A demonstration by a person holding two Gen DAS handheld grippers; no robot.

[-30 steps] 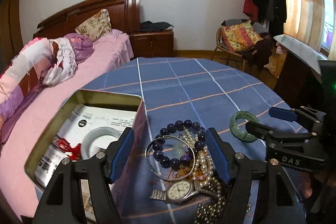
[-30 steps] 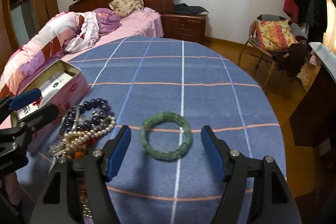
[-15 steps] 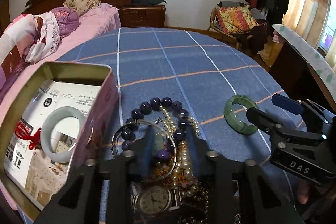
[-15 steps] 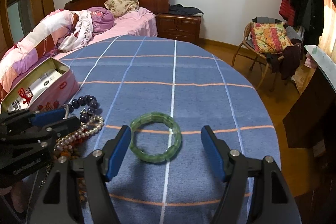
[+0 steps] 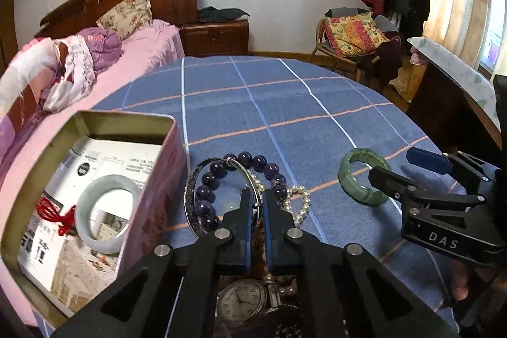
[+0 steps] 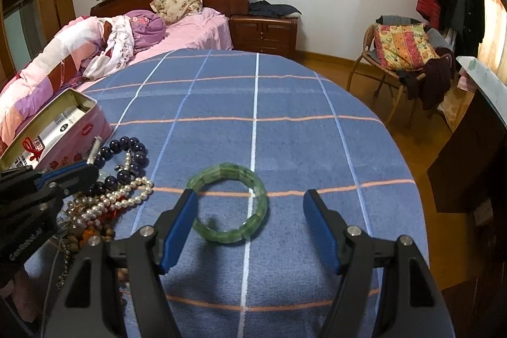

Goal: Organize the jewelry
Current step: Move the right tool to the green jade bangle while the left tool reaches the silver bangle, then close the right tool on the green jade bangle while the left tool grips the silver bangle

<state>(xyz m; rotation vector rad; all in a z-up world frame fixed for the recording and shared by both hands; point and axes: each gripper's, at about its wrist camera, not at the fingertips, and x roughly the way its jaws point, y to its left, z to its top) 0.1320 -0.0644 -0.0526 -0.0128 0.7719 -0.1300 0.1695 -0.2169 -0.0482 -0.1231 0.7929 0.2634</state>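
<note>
A heap of jewelry lies on the blue checked tablecloth (image 5: 285,103): a purple bead bracelet (image 5: 244,156), a pearl string (image 5: 301,195), a wristwatch (image 5: 242,300) and a thin silver bangle (image 5: 245,171). My left gripper (image 5: 257,195) is closing, its pads pinching the silver bangle's rim, which tilts up off the beads. From the right wrist view that left gripper (image 6: 79,175) sits over the heap. A green stone bracelet (image 6: 221,170) lies flat, apart from the heap. My right gripper (image 6: 250,195) stands open just short of it, one finger on each side, holding nothing.
An open pink tin (image 5: 126,114) left of the heap holds a pale jade bangle (image 5: 104,211) and a red tassel on printed paper. A pink bed (image 6: 190,30) lies behind the table, a chair (image 6: 402,53) with cushions at the right, a dark desk (image 6: 469,148) beside the table's right edge.
The left gripper's fingers went from wide open to nearly together around the silver bangle's rim, lifting it off the beads. The right gripper stayed open over the green bracelet.
</note>
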